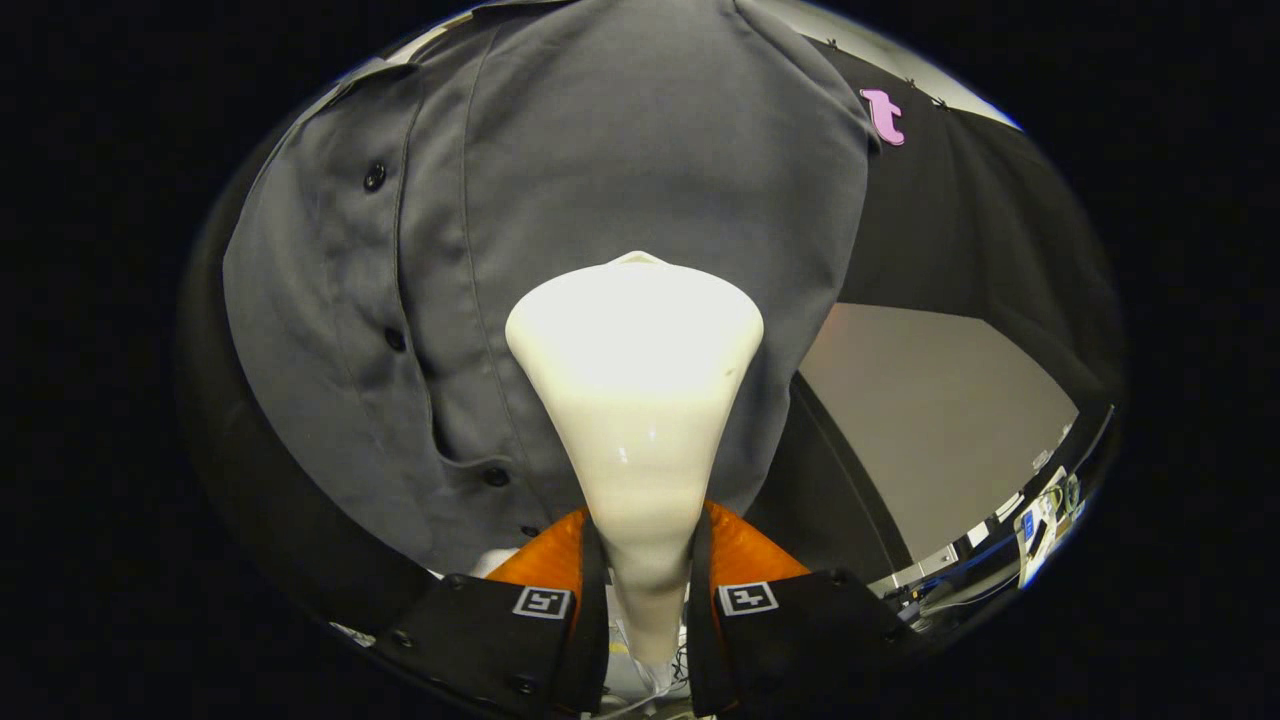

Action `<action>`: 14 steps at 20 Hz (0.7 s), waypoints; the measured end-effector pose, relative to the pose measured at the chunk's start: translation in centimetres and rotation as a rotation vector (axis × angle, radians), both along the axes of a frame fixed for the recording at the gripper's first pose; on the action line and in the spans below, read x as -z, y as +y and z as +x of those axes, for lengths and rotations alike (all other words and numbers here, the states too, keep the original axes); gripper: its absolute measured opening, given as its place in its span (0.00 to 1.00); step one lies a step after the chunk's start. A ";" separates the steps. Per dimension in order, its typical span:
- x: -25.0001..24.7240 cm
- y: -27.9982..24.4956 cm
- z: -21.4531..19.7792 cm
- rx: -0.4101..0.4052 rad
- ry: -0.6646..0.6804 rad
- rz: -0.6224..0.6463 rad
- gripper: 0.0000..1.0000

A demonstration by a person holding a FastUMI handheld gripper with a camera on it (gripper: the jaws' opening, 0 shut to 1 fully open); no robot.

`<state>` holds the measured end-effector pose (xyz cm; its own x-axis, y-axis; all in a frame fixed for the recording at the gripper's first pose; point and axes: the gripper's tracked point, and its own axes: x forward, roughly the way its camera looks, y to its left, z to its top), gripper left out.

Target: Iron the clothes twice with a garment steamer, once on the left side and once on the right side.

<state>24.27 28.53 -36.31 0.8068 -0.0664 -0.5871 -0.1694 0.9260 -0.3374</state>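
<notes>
Grey shirt (620, 180) hangs right ahead, dark buttons down its placket beside the white garment steamer (636, 400). Steamer's wide head sits against or just off the cloth, contact unclear. Gripper (646, 570) clamped on the steamer's narrow neck, both fingers pressing it.

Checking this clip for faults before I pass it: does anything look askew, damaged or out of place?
Nothing stands out. The claw is shut on the narrow neck of the white steamer head, whose wide end faces the hanging grey shirt. The shirt's button placket lies left of the head, with ordinary soft folds.
</notes>
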 end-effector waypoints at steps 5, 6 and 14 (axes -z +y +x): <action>4.2 -0.6 -1.1 0.022 0.060 -0.009 0.40; 4.9 -1.5 -1.2 0.028 0.074 -0.011 0.40; 11.4 -3.1 -1.1 0.065 0.177 -0.027 0.40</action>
<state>23.20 25.42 -47.76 0.6844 -0.1326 -0.7169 -0.1681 0.9282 -0.3321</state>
